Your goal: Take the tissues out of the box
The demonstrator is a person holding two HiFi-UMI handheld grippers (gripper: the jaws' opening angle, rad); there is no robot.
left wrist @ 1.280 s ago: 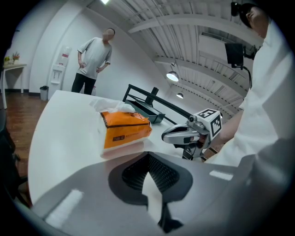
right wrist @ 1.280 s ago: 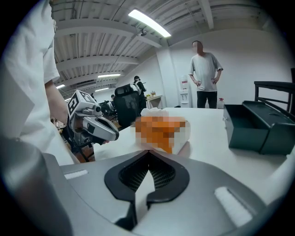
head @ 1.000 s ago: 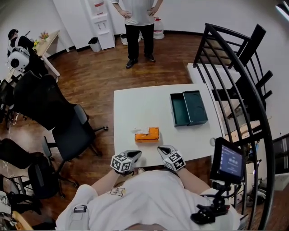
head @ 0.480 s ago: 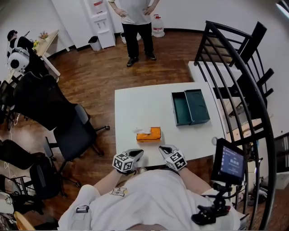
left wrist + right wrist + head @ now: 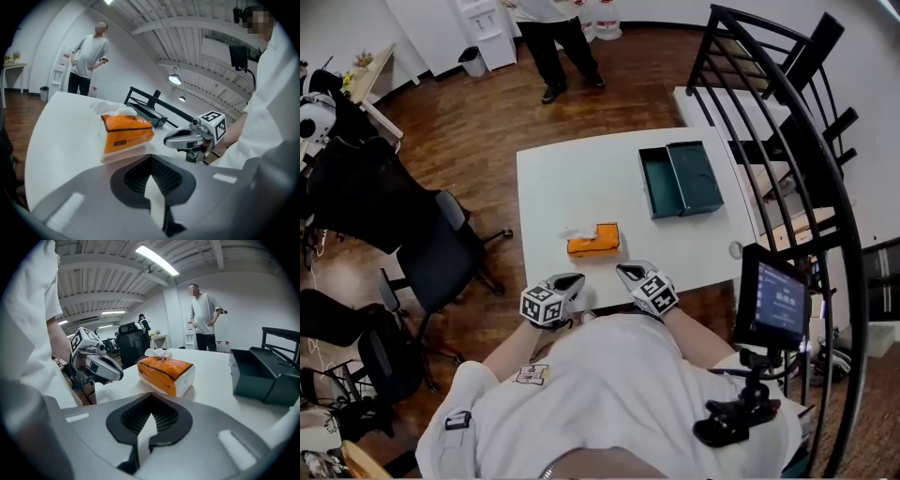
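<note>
Hovering at the tabletop's (image 5: 581,187) near edge, my left gripper (image 5: 572,280) and right gripper (image 5: 623,272) were closed, empty; apparently nothing pulled yet from the orange tissue box (image 5: 593,240).

An orange box (image 5: 595,241) with white ends lies flat on the white desk (image 5: 581,178), near its near edge and left of the middle, long side running left to right. A crumpled white tissue (image 5: 577,232) sticks up from the top at its left end.

Two grippers (image 5: 577,279) (image 5: 622,271), one tissue pack (image 5: 593,241), maybe three chairs (image 5: 441,262) (image 5: 366,202) (image 5: 389,361)
</note>
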